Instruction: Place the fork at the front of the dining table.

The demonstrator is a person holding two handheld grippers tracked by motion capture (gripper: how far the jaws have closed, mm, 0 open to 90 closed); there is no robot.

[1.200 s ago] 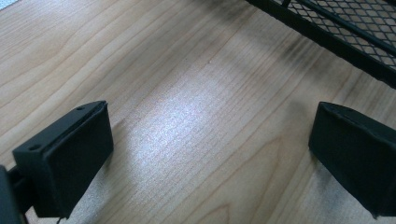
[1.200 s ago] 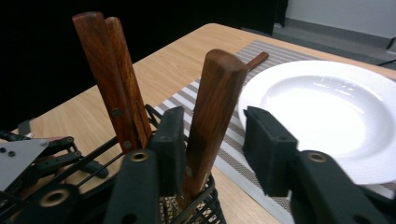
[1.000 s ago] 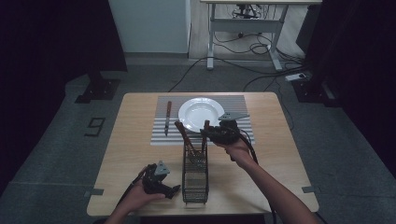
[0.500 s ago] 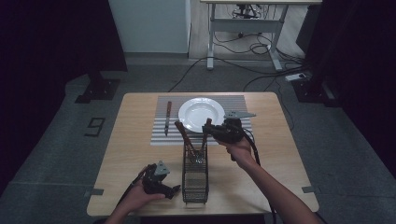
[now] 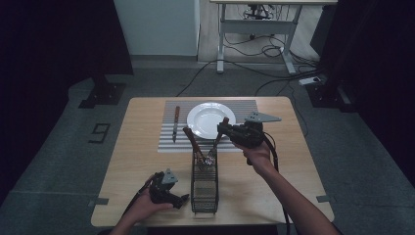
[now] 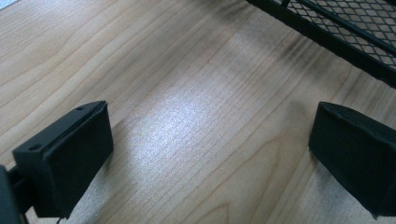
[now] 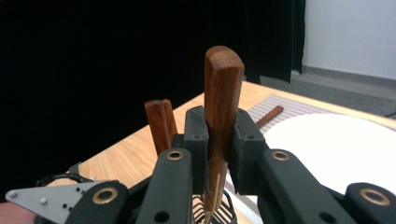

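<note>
right hand-held gripper (image 7: 219, 154): clamped on wooden handle (image 7: 223, 88) | left hand-held gripper (image 6: 210, 154): wide, empty

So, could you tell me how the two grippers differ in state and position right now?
The right gripper is shut on a wooden handle over the mesh caddy; the left gripper is open and holds nothing. The right is lifted near the plate; the left sits low by the table. Both have black jaws.
</note>
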